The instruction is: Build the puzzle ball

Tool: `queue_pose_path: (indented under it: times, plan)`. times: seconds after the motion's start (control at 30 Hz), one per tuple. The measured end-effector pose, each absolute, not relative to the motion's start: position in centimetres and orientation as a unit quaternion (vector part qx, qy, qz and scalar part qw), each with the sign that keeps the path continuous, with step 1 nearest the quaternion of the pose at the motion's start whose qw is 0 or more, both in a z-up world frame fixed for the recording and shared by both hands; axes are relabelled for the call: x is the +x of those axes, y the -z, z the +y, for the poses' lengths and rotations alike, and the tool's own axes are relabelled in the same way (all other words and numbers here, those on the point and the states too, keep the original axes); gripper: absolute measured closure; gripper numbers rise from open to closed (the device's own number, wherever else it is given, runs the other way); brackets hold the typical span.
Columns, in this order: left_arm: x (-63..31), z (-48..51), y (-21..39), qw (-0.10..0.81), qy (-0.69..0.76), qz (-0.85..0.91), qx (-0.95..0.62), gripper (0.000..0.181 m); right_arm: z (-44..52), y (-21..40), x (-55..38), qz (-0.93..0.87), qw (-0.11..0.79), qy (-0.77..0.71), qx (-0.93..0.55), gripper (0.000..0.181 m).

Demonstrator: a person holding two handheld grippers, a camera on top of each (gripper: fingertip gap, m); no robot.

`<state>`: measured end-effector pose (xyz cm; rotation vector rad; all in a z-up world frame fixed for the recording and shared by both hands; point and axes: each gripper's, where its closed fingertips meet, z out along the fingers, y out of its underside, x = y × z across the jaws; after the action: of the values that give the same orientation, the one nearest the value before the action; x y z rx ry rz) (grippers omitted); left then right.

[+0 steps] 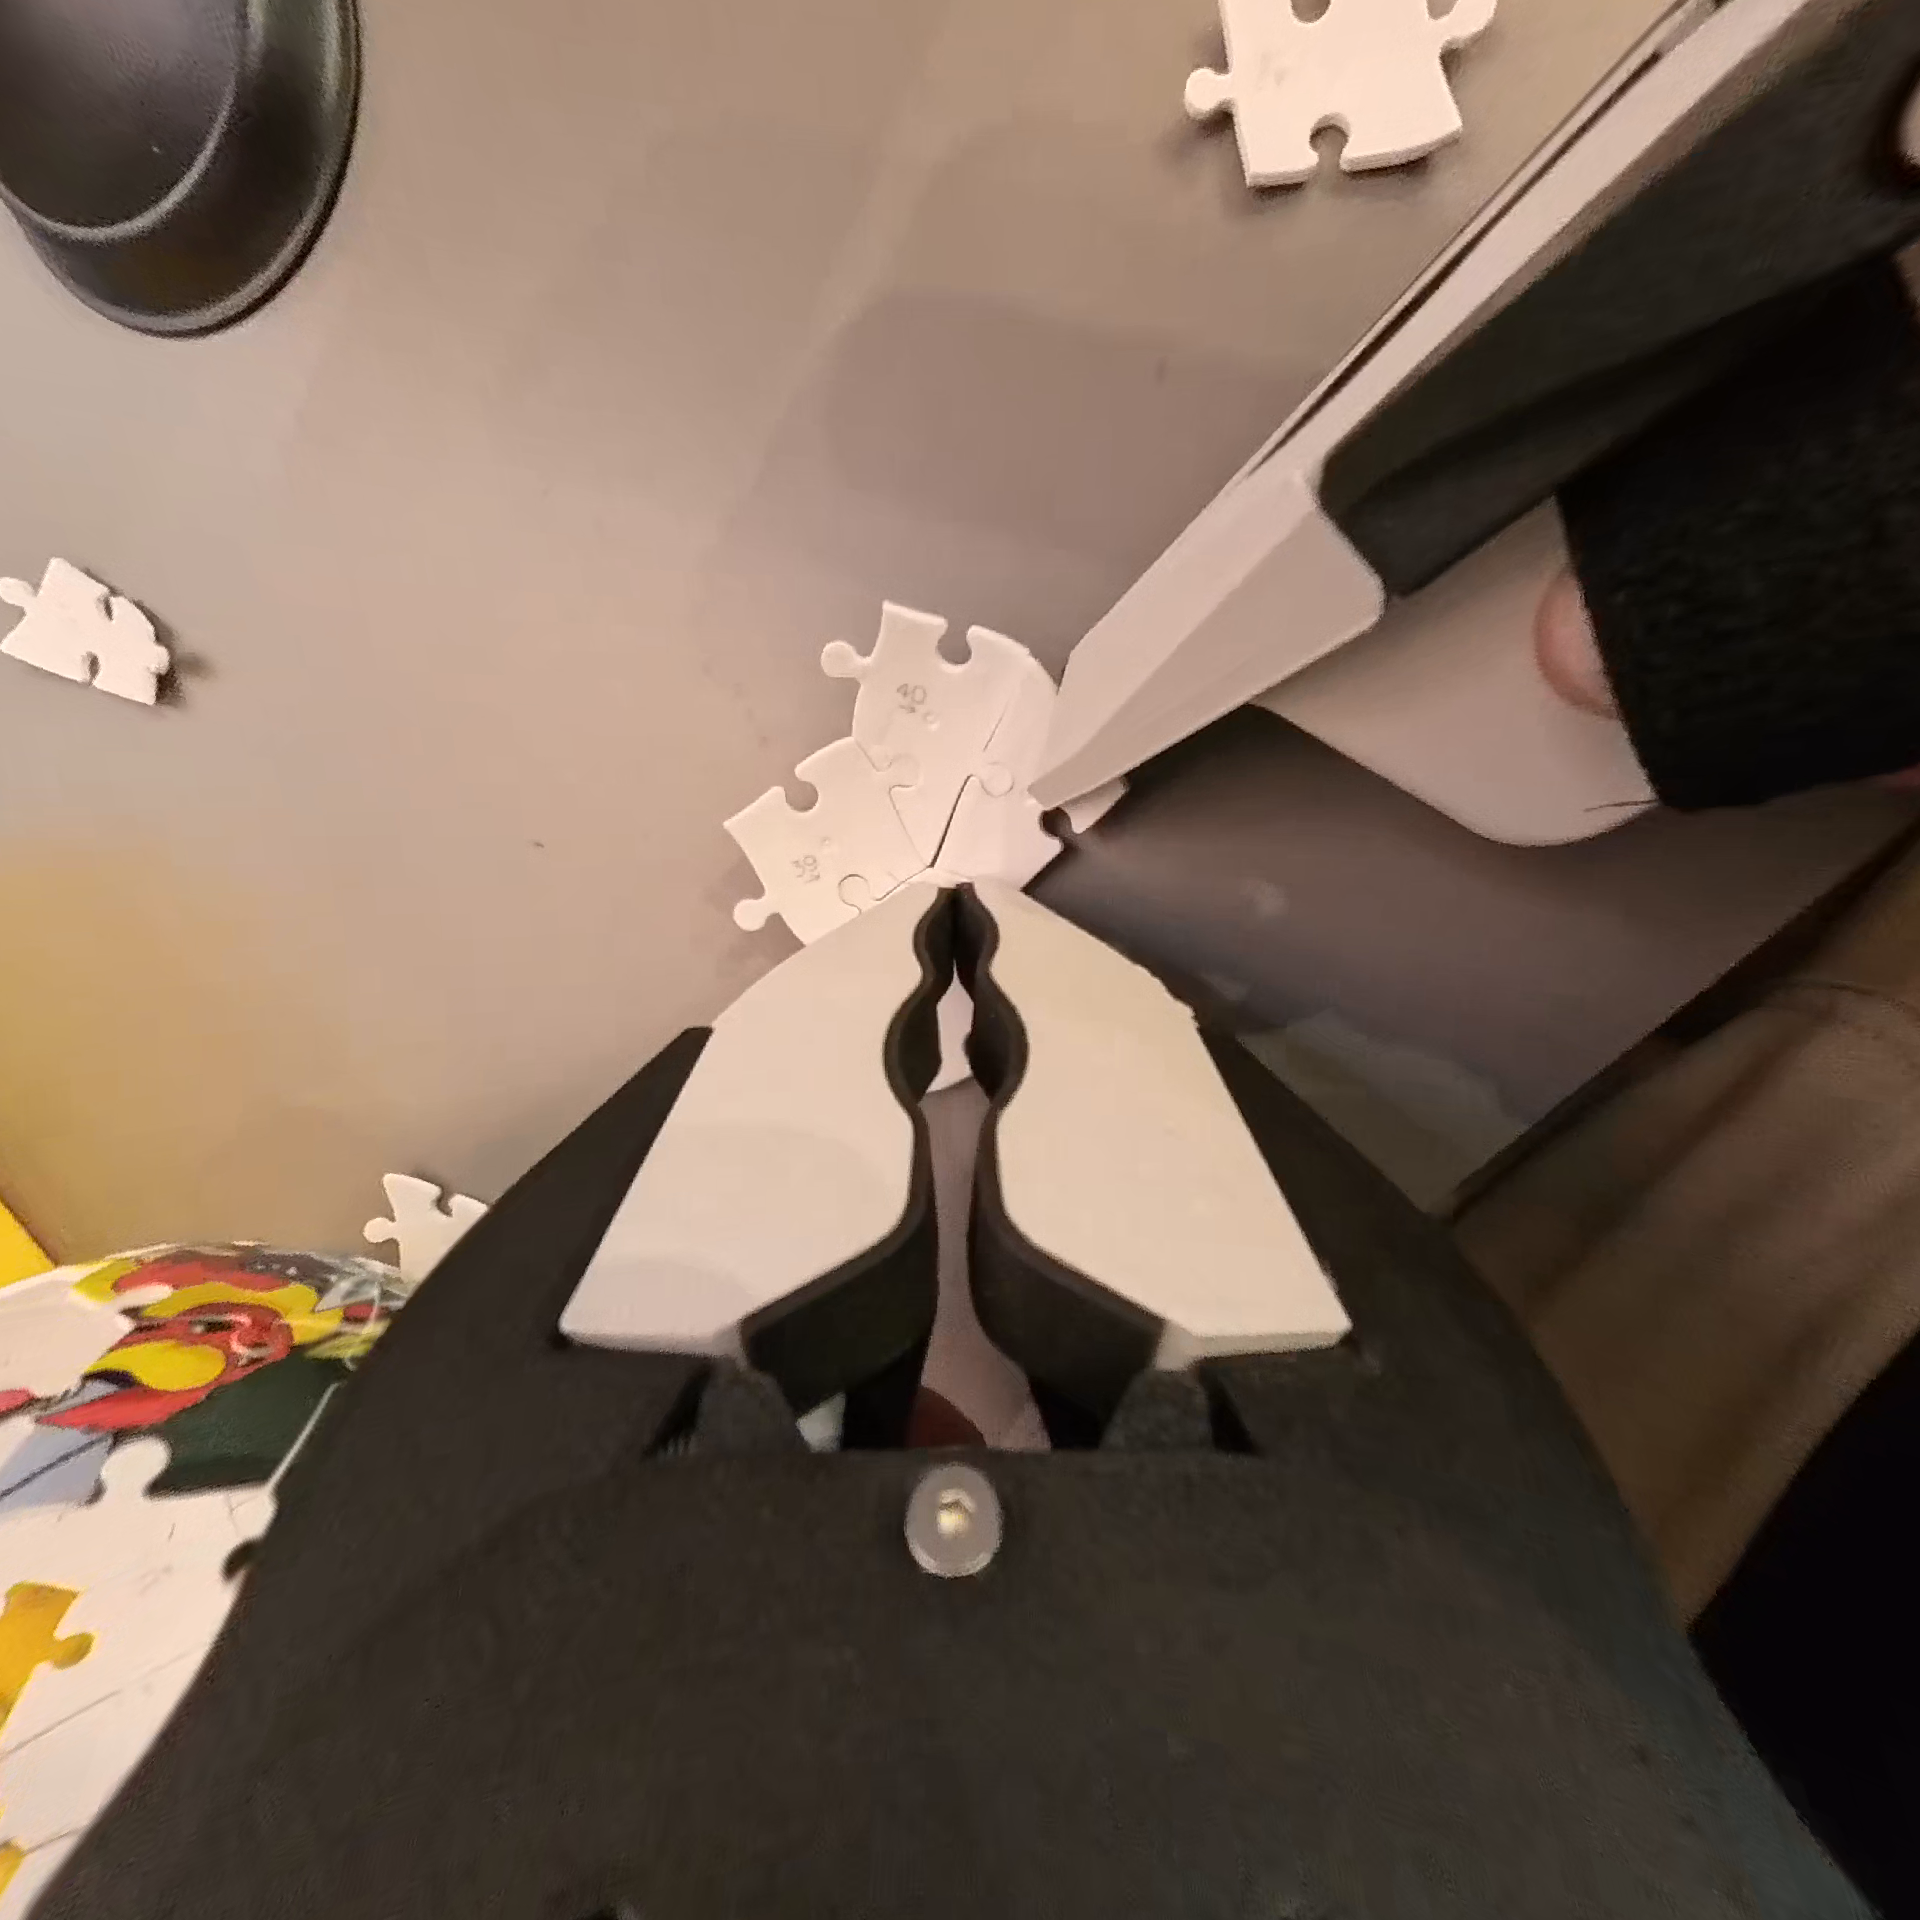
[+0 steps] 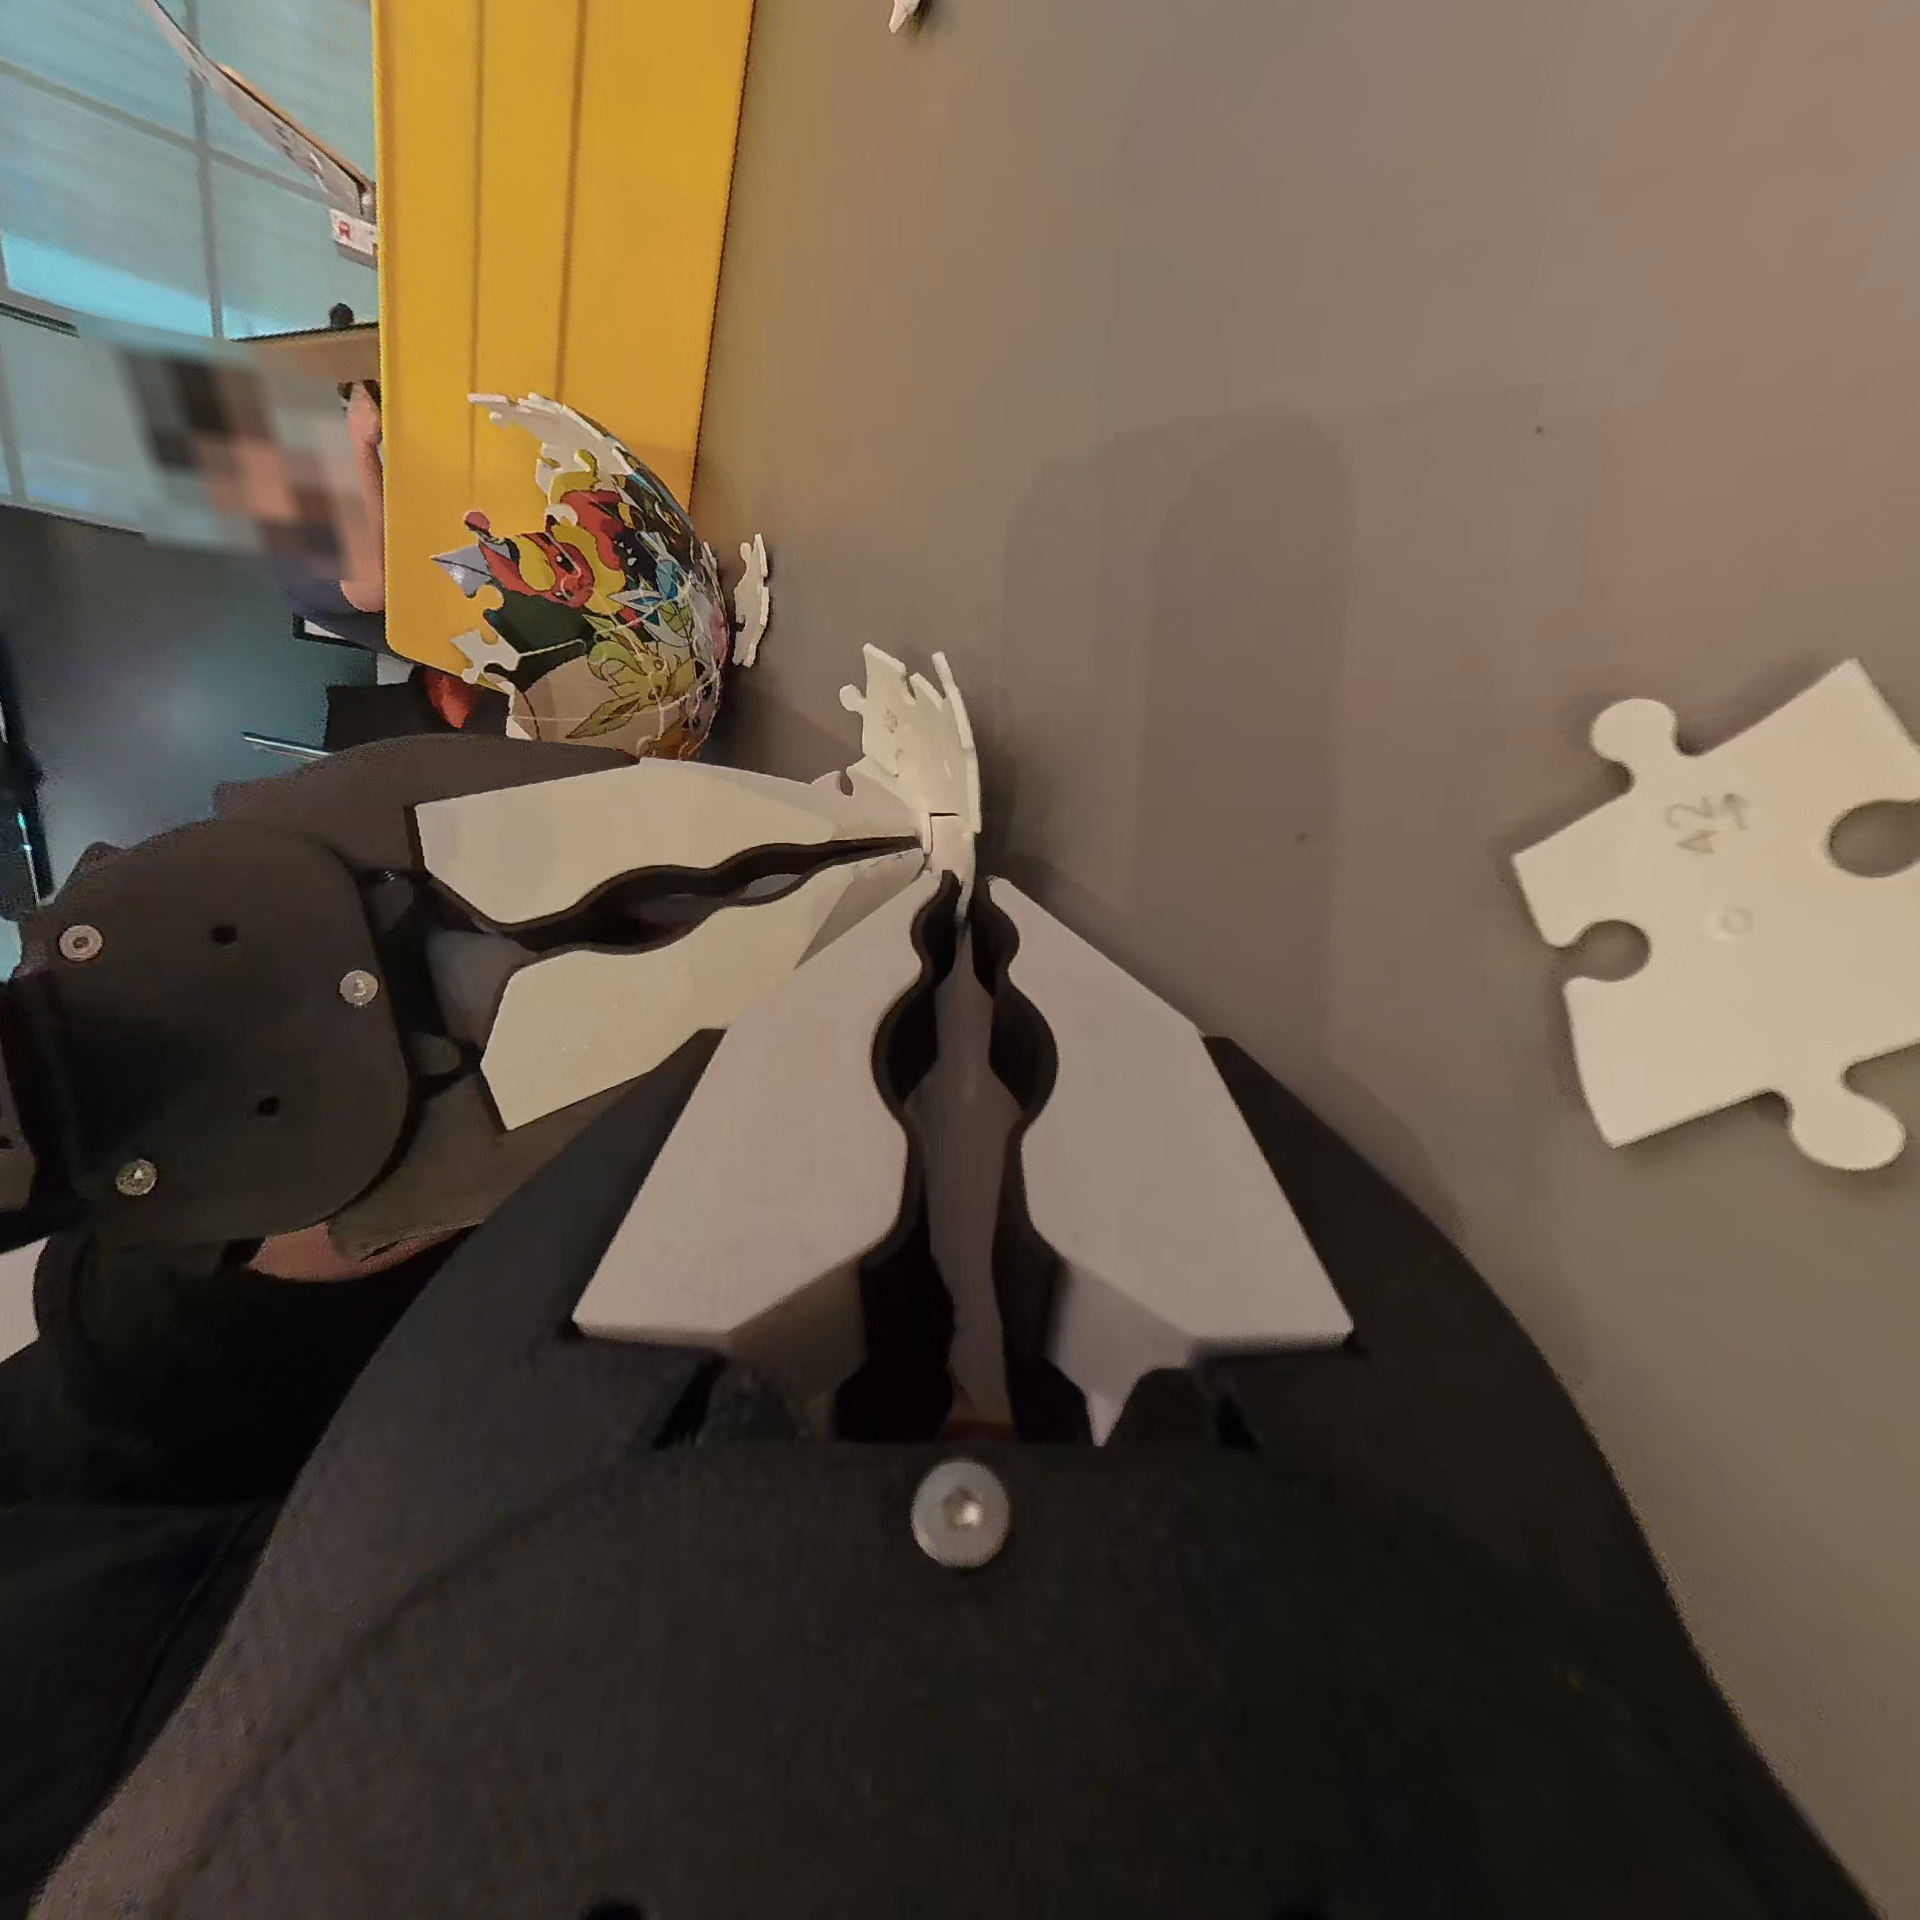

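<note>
A small cluster of joined white puzzle pieces, blank side showing, is held just above the grey table. My left gripper is shut on its lower edge. My right gripper comes in from the upper right, its tip on the cluster's right edge. In the right wrist view the cluster stands edge-on, my right gripper is shut on it from below, and my left gripper pinches it from the left. The part-built colourful puzzle ball lies behind, also at the left wrist view's lower left.
Loose white pieces lie on the table: one at the top, one at the left, one near the ball, a large one at the right. A black round object sits at the upper left. A yellow panel stands behind the ball. The tips of both grippers are at nearly the same place. The black round object is about 20 centimetres from both grippers' fingertips.
</note>
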<state>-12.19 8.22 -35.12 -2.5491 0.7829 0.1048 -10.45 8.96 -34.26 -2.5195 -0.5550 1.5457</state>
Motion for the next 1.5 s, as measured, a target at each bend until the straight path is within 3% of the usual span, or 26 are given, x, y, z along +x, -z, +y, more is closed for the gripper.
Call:
queue_pose_path:
  times: [0.63,1.5]
  plan:
    - [-12.2,8.1,35.1,0.12,0.026,0.314,-0.941,0.181,9.2,34.2,-10.6,-0.198,0.06,-0.517,-0.83,0.18]
    - [-12.8,9.0,35.1,0.176,-0.081,0.302,-0.933,0.181,9.3,34.2,-10.6,-0.156,0.024,-0.539,-0.827,0.181]
